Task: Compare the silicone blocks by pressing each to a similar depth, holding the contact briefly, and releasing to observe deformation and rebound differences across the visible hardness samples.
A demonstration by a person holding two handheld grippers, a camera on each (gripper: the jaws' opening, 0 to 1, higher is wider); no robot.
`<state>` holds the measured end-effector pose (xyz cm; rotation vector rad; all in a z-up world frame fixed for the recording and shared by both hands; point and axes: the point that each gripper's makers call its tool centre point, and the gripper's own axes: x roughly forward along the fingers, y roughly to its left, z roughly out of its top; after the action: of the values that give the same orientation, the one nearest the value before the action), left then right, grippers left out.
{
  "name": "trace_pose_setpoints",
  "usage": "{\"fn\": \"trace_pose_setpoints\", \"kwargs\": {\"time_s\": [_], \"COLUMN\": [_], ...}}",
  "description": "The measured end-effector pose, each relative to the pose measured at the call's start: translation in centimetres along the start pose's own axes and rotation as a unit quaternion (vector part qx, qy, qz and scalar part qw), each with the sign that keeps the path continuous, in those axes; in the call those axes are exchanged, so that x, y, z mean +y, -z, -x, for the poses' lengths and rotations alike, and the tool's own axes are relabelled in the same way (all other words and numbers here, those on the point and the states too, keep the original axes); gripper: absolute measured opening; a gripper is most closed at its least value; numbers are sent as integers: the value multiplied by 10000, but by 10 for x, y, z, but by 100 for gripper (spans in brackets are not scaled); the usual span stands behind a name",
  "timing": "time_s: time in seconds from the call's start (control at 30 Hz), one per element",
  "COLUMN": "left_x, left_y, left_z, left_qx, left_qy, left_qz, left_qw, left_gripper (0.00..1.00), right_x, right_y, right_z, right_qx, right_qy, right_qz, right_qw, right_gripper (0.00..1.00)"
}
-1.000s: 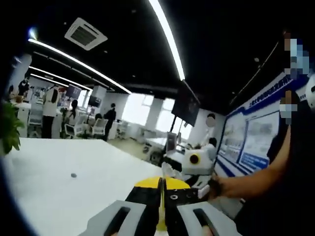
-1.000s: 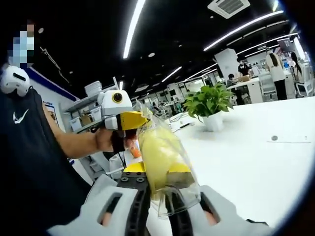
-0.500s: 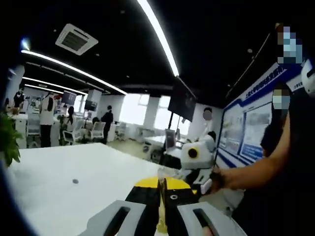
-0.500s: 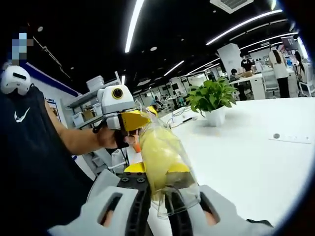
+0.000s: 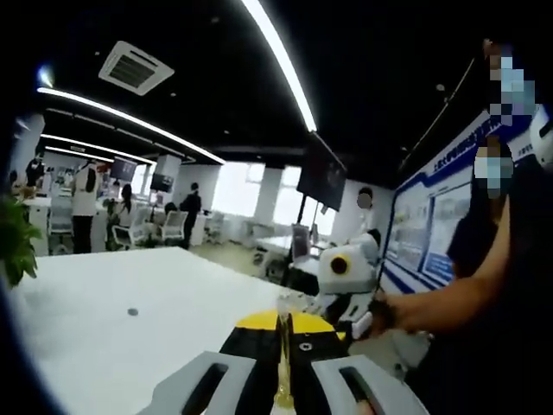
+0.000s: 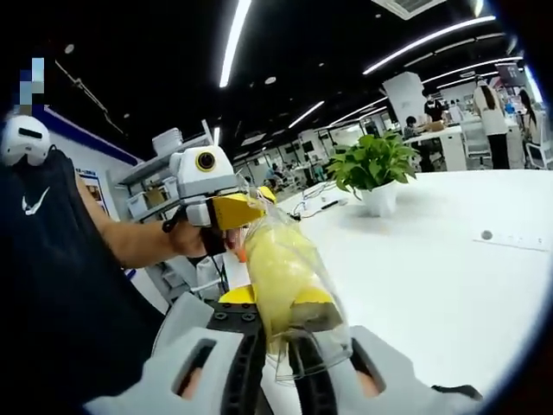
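Both grippers are lifted off the broad white tabletop (image 6: 449, 285) and held up in front of the person. In the right gripper view, the right gripper (image 6: 275, 353) has its yellow-tipped black jaws closed onto the lower end of a clear plastic bag holding a pale yellow silicone block (image 6: 281, 281); the bag stands up and leans away from the jaws, crinkled at its top. The upper end of that bag meets the yellow nose of the left gripper (image 6: 246, 210), which comes in from the left, gripped by the person's hand (image 6: 186, 242) on a bare forearm beside a dark shirt.

In the left gripper view, the left gripper (image 5: 283, 333) has its jaws drawn nearly together, a thin pale-yellow edge caught in the slit between them (the bag's rim, as far as I can tell). Beyond it sits the right gripper (image 5: 346, 285). A leafy green potted plant in a white pot (image 6: 373, 169) stands well back on the table.
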<state>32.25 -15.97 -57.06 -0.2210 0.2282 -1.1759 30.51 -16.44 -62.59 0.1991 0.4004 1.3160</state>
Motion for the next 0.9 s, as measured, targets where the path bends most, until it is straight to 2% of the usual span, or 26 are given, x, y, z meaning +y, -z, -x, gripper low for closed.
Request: {"fn": "trace_pose_setpoints", "kwargs": {"time_s": [0.07,0.13,0.2,0.33,0.43,0.5,0.67,0.9], "left_x": [3,8,7,5,3,3,6,5], "left_y": [0,3,1,-1,-2,0,0,-2], "left_z": [1,1,0,2,1,1,1,0], "left_qx": [-24,-13,-128,-90,-82,-36,-117,-157], "left_qy": [-77,-286,-298,-216,-167,-222,-257,-202], "left_qz": [-196,-331,-590,-340,-429,-674,-365,-290], "left_qw": [9998,9990,9977,9991,9989,9975,9989,9993], "left_gripper": [1,1,1,1,1,1,1,0], "right_x": [0,0,-2,-2,0,-1,-2,-1], "right_y": [1,3,2,1,0,1,1,0], "right_z": [-2,-5,-4,-3,-3,-2,-2,-1], "right_qx": [19,98,81,59,26,30,-10,19], "right_qy": [25,52,69,42,22,14,-26,-110], "right_qz": [-2,-9,4,78,115,118,48,-78], "right_qw": [10000,9999,9999,9999,9999,9999,10000,9999], "right_gripper": [4,4,3,3,3,3,3,4]}}
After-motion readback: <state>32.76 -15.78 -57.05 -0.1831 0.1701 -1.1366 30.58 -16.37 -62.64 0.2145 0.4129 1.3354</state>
